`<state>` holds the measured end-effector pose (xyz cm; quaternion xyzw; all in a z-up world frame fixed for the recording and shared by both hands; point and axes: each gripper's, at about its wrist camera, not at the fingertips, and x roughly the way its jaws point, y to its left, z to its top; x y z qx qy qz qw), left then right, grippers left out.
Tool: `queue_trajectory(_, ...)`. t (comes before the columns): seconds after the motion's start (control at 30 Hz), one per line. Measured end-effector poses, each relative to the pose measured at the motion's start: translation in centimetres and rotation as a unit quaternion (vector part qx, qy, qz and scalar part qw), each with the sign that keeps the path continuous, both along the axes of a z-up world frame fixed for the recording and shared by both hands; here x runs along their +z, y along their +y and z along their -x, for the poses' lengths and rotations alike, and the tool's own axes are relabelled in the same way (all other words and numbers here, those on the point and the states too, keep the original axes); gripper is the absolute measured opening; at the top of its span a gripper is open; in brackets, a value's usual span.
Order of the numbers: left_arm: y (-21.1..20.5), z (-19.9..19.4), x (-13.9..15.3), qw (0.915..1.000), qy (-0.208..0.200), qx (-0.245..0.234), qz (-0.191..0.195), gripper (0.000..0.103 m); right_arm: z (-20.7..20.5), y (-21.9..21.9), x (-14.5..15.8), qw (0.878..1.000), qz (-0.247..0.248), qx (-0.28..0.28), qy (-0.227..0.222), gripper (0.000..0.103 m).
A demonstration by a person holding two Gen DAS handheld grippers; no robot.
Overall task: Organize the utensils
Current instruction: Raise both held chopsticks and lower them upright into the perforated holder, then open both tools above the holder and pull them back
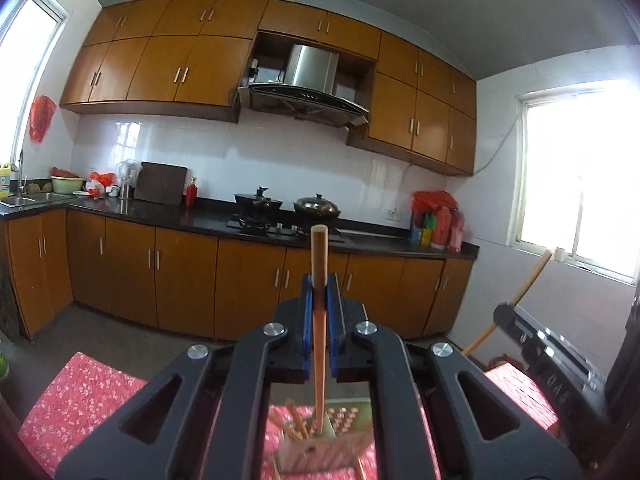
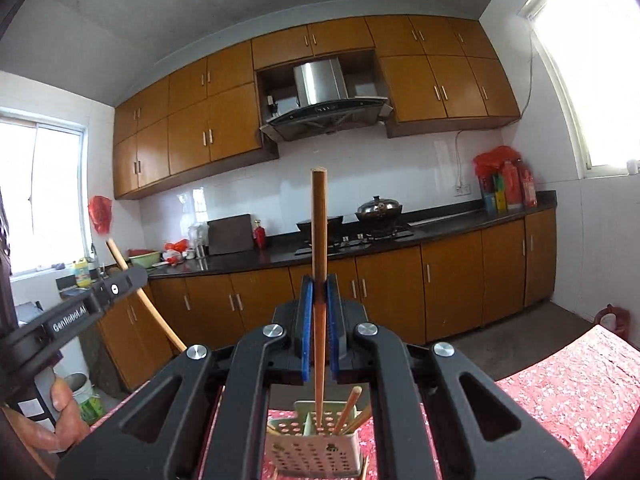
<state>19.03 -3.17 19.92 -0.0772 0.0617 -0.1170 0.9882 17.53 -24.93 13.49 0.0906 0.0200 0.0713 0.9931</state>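
My left gripper [image 1: 319,294] is shut on a wooden chopstick [image 1: 319,264] held upright, its lower end above a perforated holder [image 1: 320,446] on the red flowered tablecloth [image 1: 80,396]. My right gripper [image 2: 319,294] is shut on another upright wooden chopstick [image 2: 319,224], whose lower end reaches into the pale green perforated holder [image 2: 316,448]. Several more chopsticks [image 2: 348,408] lean in that holder. Each gripper shows in the other's view: the right gripper [image 1: 505,314] at the right edge, the left gripper [image 2: 114,286] at the left, held by a hand [image 2: 60,412].
Ahead runs a kitchen with orange cabinets [image 1: 180,276], a dark counter [image 1: 160,216], a gas stove with two lidded pots [image 2: 378,208], a range hood [image 1: 308,96], and bottles [image 2: 508,184] at the counter's right end. Windows stand on both sides. A bucket [image 2: 82,392] sits on the floor.
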Motion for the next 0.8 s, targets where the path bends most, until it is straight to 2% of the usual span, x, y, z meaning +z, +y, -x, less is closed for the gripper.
queue_trajectory(0.17,-0.8,-2.9,-2.0,0.9999,0.006,0.012,0.003,0.008,-3.1,-0.1,-2.2,1.0,-0.004,-0.004,0.029,0.007)
queue_trajectory(0.4,-1.0,-5.7,-4.7,0.999,0.042,0.016,0.002,0.008,-3.9,0.6,-4.1,0.998,0.004,0.01,0.062,0.008)
queue_trajectory(0.53,-0.3,-5.5,-4.7,0.9985,0.049,0.021,0.006,0.016,-3.2,0.5,-4.0,0.998,0.007,0.012,0.065,0.009)
queue_trajectory(0.6,0.1,-5.0,-4.3,0.9986,0.048,0.023,0.006,0.02,-3.0,0.3,-3.6,0.998,0.005,0.013,0.065,0.012)
queue_trajectory(0.67,0.6,-4.0,-3.9,0.9984,0.045,0.031,0.011,0.022,-2.2,-0.2,-3.2,0.998,-0.001,0.007,0.063,0.022)
queue_trajectory(0.8,2.0,-2.0,-3.8,0.9974,0.061,0.032,0.02,0.029,-0.3,-1.4,-2.7,0.998,-0.006,-0.005,0.062,0.023)
